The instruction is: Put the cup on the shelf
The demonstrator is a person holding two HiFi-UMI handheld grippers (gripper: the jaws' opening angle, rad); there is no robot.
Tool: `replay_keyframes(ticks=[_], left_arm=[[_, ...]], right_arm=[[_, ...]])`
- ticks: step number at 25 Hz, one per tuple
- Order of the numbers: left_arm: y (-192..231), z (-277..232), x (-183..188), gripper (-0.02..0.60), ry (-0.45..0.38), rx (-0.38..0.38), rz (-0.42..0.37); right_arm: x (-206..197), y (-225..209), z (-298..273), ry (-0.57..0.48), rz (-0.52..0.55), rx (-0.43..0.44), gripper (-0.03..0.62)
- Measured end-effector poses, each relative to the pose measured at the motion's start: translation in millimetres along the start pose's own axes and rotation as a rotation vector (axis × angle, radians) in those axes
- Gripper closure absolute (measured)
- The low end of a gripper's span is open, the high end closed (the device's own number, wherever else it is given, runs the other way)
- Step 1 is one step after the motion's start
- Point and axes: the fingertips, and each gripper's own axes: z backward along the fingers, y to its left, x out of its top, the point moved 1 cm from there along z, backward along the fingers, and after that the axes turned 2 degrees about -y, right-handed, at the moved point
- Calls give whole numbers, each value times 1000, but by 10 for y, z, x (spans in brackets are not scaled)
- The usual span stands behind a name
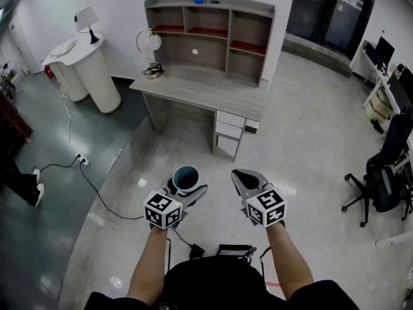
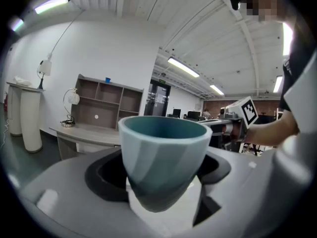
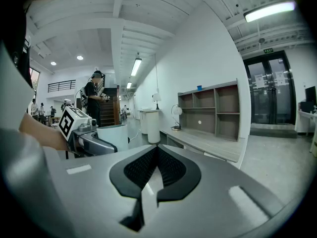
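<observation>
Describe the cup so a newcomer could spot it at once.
Start at the grey desk with the shelf unit; in front of it a person holds two grippers. The cup sits between the jaws of the left gripper: pale faceted outside, teal inside, while the right gripper is shut and empty.

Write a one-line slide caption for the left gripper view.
Left gripper holds a teal cup upright, facing the distant desk shelf.

Readable text: none in any view.
Left marker cube [image 1: 162, 208]: black-and-white square pattern, no letters or digits.
Right marker cube [image 1: 266, 207]: likewise.
Green sign [image 3: 268, 50]: above the glass door [image 3: 270, 95], probably an exit sign; print too small.
Sheets [image 3: 262, 81]: on that door, illegible.
</observation>
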Motion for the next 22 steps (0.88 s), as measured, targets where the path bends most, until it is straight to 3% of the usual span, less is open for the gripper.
replay_keyframes(ticks=[22], left_arm=[[20,143,-80,204,2,12,4]], right_arm=[[-18,143,46,-31,-40,17,582]])
